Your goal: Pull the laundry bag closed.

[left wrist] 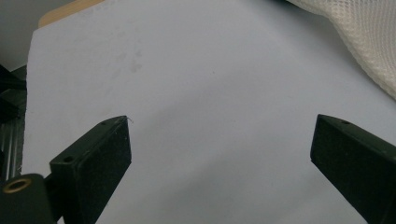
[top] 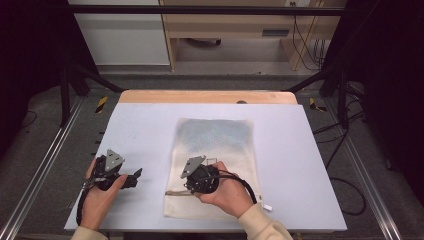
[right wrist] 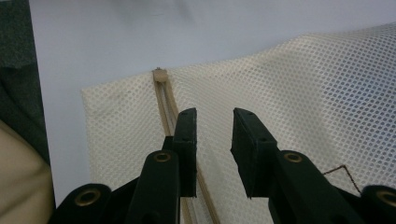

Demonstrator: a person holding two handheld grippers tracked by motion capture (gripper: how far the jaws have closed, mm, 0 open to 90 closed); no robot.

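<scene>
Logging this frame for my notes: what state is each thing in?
Mesh bag: lying flat on the table, its drawstring cord along one edge.
Left gripper: open, nothing between its jaws.
Right gripper: over the bag, jaws nearly together with a small gap.

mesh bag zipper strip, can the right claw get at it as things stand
Probably yes. The right claw hangs just over the mesh bag, its narrow gap beside the zipper strip, with nothing lying between them.

no words, numbers or signs can be read anywhere here, not on the mesh bag [top: 214, 165] either.
</scene>
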